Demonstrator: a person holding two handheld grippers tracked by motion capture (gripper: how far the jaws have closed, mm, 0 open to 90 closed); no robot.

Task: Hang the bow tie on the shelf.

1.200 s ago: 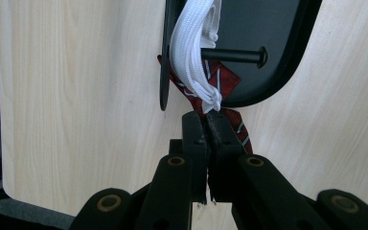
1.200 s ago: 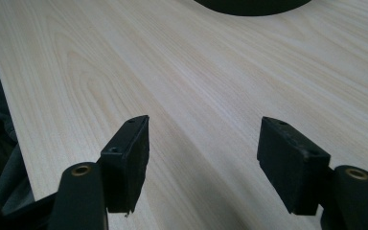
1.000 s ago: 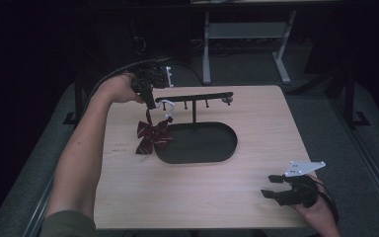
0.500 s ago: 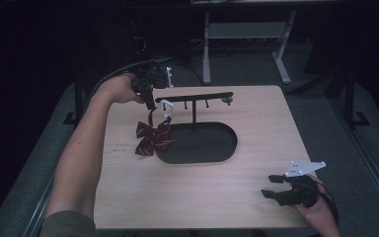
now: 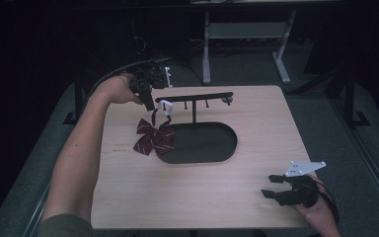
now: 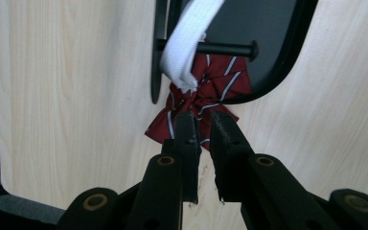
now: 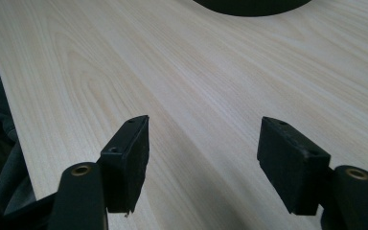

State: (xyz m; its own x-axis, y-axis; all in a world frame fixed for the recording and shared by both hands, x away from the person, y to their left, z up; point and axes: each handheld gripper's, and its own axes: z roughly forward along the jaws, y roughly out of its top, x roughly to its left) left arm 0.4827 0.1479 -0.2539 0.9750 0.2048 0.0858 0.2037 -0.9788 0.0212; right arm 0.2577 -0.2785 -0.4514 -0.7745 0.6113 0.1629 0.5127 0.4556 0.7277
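While the left tool (image 5: 150, 101) hovered in the upper left of the high view, the bow tie (image 5: 153, 138) hung from the stand (image 5: 193, 97), touching the desk (image 5: 197, 192). In the left gripper view the jaws stood nearly closed, gripping nothing I could confirm; the white strap (image 6: 187, 48) might slip off its peg. In the right gripper view the right tool (image 7: 203, 163) gaped wide, idle.

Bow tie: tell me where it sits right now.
In the high view the bow tie hangs by its white strap from the left end of the black stand, just below the left gripper.
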